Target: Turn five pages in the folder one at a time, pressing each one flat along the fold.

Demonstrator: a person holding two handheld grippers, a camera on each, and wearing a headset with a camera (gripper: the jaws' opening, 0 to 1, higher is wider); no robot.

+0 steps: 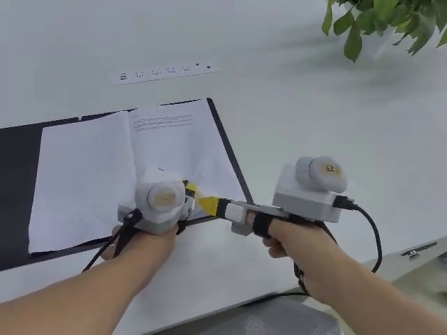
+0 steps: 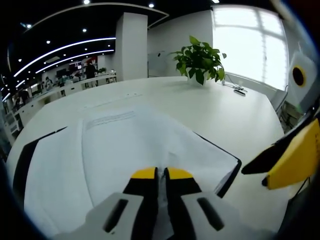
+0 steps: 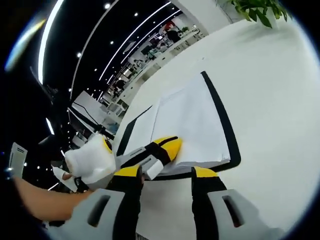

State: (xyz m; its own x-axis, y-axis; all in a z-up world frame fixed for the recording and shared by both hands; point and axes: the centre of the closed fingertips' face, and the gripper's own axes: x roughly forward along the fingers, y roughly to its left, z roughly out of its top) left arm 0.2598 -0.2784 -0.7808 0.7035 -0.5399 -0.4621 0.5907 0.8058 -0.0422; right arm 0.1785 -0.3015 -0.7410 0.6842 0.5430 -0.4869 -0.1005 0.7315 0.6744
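Left claw [image 2: 161, 173] pinched narrow at the page [image 2: 125, 145] edge; right claw [image 3: 167, 173] wide, unloaded; its tag [image 1: 331, 169] reads "62"; page print illegible.

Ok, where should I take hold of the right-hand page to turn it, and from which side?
Pinch the right-hand page at its free outer edge near the lower corner, coming from the right, where the right gripper is open. It lies flat, bound at the fold, so only that edge lifts.
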